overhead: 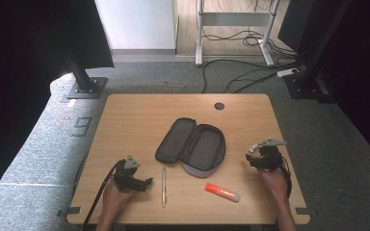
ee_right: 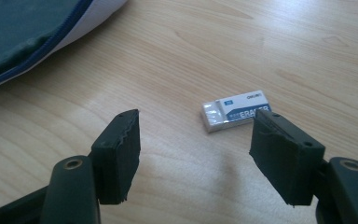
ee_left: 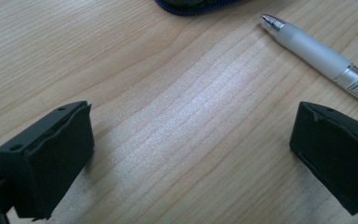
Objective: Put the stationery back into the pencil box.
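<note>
An open dark pencil case lies in the middle of the wooden table. In front of it are a clear pen and an orange highlighter. My left gripper rests low at the front left, open, with bare wood between its jaws. The pen lies just beyond its right jaw. My right gripper is to the right of the case, open. A white eraser with a blue label lies just ahead of its right jaw tip, untouched.
The pencil case's zip edge fills the upper left of the right gripper view. A round cable hole sits near the table's far edge. Grey carpet, cables and stand bases lie beyond the table.
</note>
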### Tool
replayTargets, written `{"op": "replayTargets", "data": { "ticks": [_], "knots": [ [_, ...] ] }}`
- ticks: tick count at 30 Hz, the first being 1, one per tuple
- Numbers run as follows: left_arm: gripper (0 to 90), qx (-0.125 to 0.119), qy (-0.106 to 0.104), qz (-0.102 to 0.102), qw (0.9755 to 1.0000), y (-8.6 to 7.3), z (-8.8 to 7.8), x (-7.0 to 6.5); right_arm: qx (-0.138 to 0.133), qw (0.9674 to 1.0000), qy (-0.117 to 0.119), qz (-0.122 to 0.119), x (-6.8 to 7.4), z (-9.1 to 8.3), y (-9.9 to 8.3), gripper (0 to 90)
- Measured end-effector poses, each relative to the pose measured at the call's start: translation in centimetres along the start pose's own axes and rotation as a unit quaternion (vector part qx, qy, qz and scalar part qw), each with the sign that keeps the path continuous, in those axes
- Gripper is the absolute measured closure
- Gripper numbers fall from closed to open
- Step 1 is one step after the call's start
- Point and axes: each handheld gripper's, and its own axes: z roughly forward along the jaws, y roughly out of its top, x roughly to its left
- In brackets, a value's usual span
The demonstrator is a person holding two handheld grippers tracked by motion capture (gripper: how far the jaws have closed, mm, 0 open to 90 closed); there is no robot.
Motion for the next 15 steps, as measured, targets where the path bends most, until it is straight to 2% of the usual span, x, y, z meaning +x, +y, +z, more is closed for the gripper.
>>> {"op": "replayTargets", "data": {
  "ticks": [9, 15],
  "knots": [
    [0.0, 0.0, 0.0, 0.0, 1.0, 0.0, 0.0, 0.0, 0.01, 0.9999, -0.01, -0.008, -1.0, 1.1, 0.8, 31.6],
    [0.0, 0.0, 0.0, 0.0, 1.0, 0.0, 0.0, 0.0, 0.013, 0.9999, -0.011, 0.002, -1.8, 1.8, 1.1, 31.3]
  ]
}}
